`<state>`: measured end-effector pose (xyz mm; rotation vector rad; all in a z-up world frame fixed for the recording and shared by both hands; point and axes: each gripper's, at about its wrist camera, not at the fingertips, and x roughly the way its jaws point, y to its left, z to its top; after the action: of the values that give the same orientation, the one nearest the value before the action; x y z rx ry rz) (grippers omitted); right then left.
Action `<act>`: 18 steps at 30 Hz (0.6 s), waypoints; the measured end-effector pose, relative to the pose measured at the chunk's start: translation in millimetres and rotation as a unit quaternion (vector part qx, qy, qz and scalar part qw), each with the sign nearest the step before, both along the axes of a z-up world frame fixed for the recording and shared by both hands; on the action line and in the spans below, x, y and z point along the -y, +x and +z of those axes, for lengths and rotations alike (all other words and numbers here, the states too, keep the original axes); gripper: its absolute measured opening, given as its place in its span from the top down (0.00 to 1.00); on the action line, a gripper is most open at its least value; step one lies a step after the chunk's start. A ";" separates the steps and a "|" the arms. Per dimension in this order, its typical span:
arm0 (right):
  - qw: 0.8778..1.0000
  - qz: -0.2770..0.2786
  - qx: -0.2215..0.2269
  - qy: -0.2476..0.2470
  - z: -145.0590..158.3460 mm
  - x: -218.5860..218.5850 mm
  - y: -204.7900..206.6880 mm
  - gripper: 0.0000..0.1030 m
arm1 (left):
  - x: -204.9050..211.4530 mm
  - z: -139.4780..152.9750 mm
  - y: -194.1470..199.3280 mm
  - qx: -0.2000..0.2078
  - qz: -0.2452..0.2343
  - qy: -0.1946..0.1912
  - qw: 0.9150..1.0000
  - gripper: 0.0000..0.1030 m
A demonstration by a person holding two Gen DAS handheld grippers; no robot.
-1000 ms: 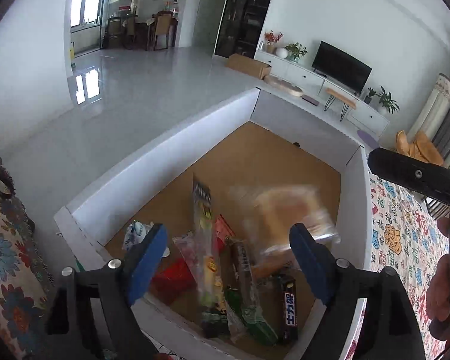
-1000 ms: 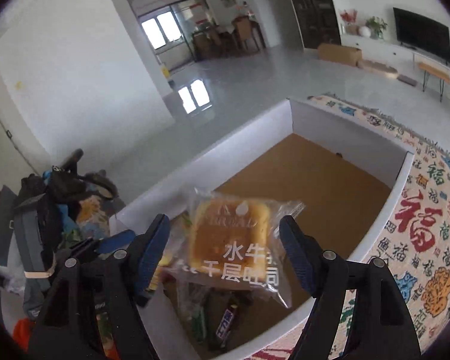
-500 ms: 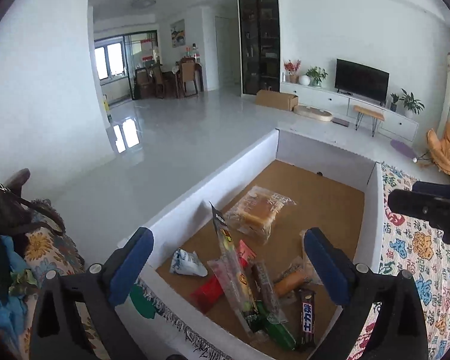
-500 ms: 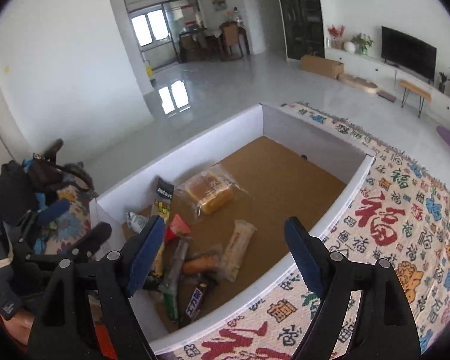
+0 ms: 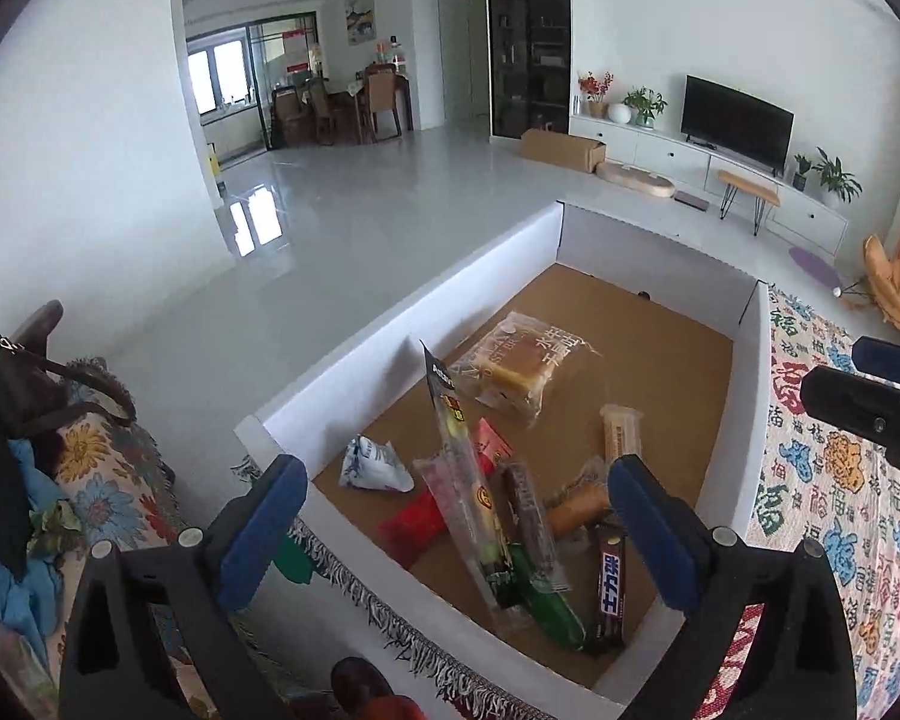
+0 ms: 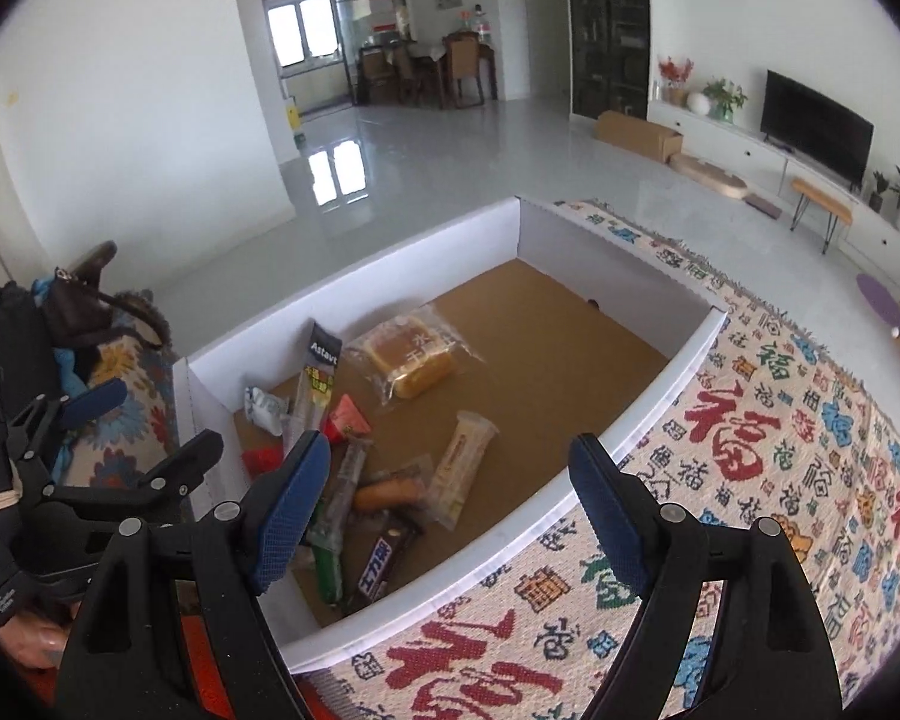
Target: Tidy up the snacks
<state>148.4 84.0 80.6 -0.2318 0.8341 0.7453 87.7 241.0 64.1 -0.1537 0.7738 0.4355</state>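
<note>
A white-walled box (image 5: 492,252) (image 6: 648,414) with a brown floor holds several snacks. A clear-wrapped yellow cake (image 5: 519,366) (image 6: 414,357) lies mid-box. Nearer lie a white pouch (image 5: 372,468), a long upright packet (image 5: 456,450), a red packet (image 5: 414,519), a beige wafer bar (image 5: 618,432) (image 6: 465,468), a sausage (image 6: 387,492) and a dark chocolate bar (image 5: 611,588) (image 6: 378,567). My left gripper (image 5: 450,534) is open and empty above the box's near end. My right gripper (image 6: 444,510) is open and empty above the box's near wall.
The box rests on a patterned cloth with red characters (image 6: 780,450). A flowered cushion and a dark bag (image 5: 60,420) lie to the left. Beyond is a tiled floor (image 5: 360,210) with a TV unit (image 5: 732,120) and a cardboard box (image 5: 561,147).
The cake fell from my right gripper's open jaws and now lies on the box floor. Both grippers have pulled back and up from the box.
</note>
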 end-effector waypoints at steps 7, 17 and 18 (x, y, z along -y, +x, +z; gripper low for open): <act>1.000 0.001 -0.007 -0.028 -6.6 -8.9 2.3 0.18 | -5.1 4.2 1.0 0.004 0.003 -0.006 1.000 0.00; 0.999 0.005 -0.012 -0.045 -15.1 -18.7 2.1 0.18 | -8.2 -1.9 1.4 -0.005 0.001 -0.008 1.000 0.00; 0.999 0.006 -0.013 -0.047 -15.8 -19.4 1.9 0.18 | -8.9 -2.3 1.5 -0.006 0.000 -0.010 1.000 0.00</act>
<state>150.3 103.5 64.8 -0.3113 0.8937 0.7220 89.2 249.9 61.8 -0.1709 0.7900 0.4291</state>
